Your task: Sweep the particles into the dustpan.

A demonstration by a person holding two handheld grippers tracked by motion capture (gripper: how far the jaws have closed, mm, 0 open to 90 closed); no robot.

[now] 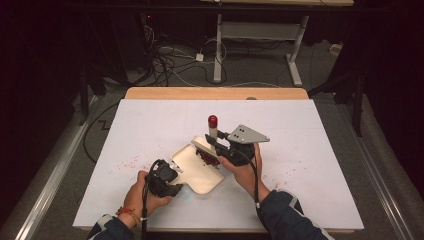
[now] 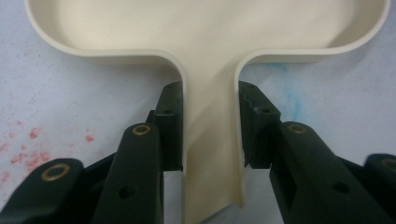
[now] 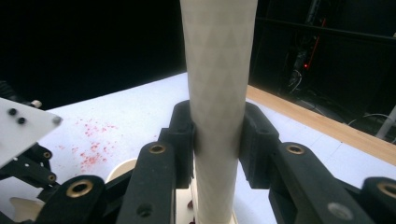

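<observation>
- The left gripper (image 2: pixel 210 140) clamps the cream tray's (image 2: pixel 210 28) handle, at frame centre.
- The right gripper (image 3: pixel 217 135) grips a white brush handle (image 3: pixel 218 70).
- No writing is readable.

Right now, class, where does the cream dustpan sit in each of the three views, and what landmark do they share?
High view: the dustpan lies at the centre of the white sheet.
Left gripper view: it spans the top, handle running down between the jaws.
Right gripper view: a sliver of rim, low left.
Shared landmark: red specks on the sheet.
</observation>
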